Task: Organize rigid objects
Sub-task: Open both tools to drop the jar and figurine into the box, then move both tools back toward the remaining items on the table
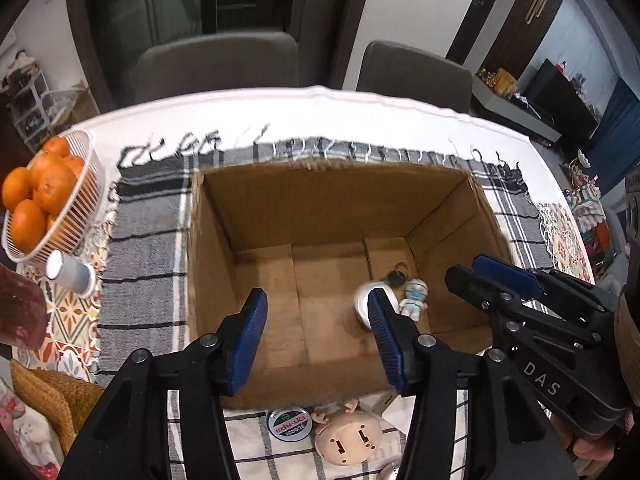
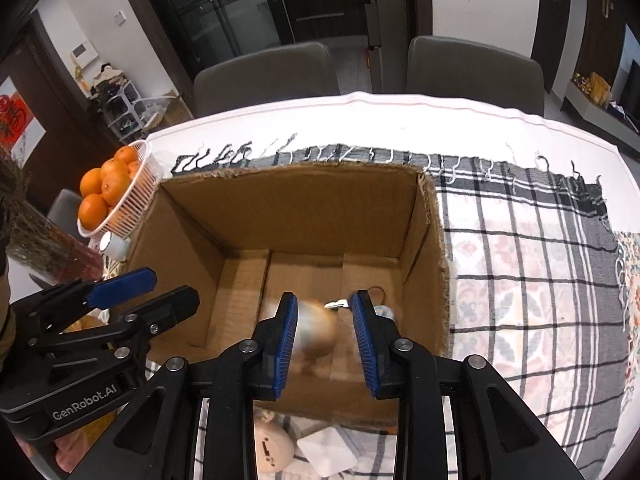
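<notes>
An open cardboard box (image 1: 328, 208) (image 2: 296, 208) stands on the checked cloth. On its floor lie a white round object (image 1: 362, 298), a dark key (image 1: 396, 278) and a small astronaut figurine (image 1: 416, 296). My left gripper (image 1: 318, 298) (image 2: 172, 286) hangs open over the box with nothing between its pads. My right gripper (image 2: 324, 300) (image 1: 466, 268) hovers over the box's right side, its jaws drawn narrow and gripping nothing. Seen through its gap, the round object (image 2: 316, 324) is motion-blurred beside the key (image 2: 336, 303).
A white basket of oranges (image 1: 52, 200) (image 2: 116, 188) and a tipped paper cup (image 1: 70, 272) sit left of the box. In front of the box lie a round tin (image 1: 289, 424), a beige toy (image 1: 346, 440) (image 2: 272, 448) and a white packet (image 2: 328, 452). Two chairs stand behind the table.
</notes>
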Action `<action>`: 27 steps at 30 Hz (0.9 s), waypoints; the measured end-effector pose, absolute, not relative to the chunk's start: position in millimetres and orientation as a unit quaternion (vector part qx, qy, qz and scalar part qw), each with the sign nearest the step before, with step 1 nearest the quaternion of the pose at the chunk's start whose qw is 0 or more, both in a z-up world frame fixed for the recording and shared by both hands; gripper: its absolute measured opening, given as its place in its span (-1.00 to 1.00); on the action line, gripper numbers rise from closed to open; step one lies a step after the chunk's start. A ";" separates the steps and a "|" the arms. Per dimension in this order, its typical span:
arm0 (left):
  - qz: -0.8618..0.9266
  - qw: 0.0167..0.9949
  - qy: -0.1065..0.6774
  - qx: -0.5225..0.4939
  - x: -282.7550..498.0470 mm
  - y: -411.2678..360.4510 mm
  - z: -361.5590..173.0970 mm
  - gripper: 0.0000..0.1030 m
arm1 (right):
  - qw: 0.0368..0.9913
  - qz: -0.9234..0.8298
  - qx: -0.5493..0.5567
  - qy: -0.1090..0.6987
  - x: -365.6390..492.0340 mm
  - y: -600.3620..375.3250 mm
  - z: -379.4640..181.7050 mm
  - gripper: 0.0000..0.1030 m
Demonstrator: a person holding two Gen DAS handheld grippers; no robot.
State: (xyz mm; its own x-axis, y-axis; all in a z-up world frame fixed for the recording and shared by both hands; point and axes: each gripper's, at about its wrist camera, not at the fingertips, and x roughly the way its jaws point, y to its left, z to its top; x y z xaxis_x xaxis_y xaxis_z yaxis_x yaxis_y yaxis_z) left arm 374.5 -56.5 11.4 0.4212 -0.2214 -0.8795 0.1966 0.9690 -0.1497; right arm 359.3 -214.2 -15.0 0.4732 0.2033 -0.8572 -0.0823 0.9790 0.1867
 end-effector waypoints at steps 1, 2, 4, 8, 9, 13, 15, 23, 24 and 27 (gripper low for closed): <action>-0.124 0.847 0.517 -0.012 370.0 -55.8 14.9 0.02 | 0.859 0.085 0.057 0.501 355.2 -213.8 -11.5 -0.41; -0.124 0.850 0.512 -0.012 366.6 -55.2 18.2 0.02 | 0.861 0.086 0.055 0.498 352.5 -213.2 -8.5 -0.41; -0.125 0.854 0.506 -0.014 359.6 -54.0 23.1 0.02 | 0.864 0.089 0.054 0.492 346.6 -211.9 -3.3 -0.41; -0.119 0.859 0.498 -0.009 345.2 -52.6 29.9 0.02 | 0.872 0.094 0.045 0.478 330.5 -208.1 10.3 -0.41; -0.119 0.860 0.497 -0.005 341.0 -52.6 31.8 0.02 | 0.874 0.095 0.043 0.474 325.4 -207.3 14.2 -0.41; -0.126 0.863 0.490 0.002 322.4 -51.4 37.9 0.02 | 0.882 0.094 0.038 0.461 309.6 -207.9 25.1 -0.40; -0.122 0.868 0.481 0.010 312.5 -51.2 41.2 0.02 | 0.883 0.094 0.036 0.458 300.5 -207.9 29.3 -0.40; -0.127 0.887 0.444 0.021 266.8 -46.2 55.5 0.02 | 0.888 0.099 0.026 0.447 262.5 -205.2 37.8 -0.39; -0.128 0.888 0.441 0.022 262.1 -45.6 56.5 0.02 | 0.888 0.102 0.028 0.447 257.5 -205.1 37.8 -0.39; -0.128 0.893 0.430 0.023 246.0 -44.4 58.2 0.02 | 0.889 0.101 0.027 0.446 242.7 -205.6 36.6 -0.39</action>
State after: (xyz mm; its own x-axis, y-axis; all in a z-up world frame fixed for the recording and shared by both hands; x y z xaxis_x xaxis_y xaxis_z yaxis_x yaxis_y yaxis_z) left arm 246.0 -44.4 58.2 0.5971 -0.2096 -0.7743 0.2490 0.9660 -0.0695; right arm 242.7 -205.6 36.6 0.5815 0.2045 -0.7874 -0.1561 0.9779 0.1387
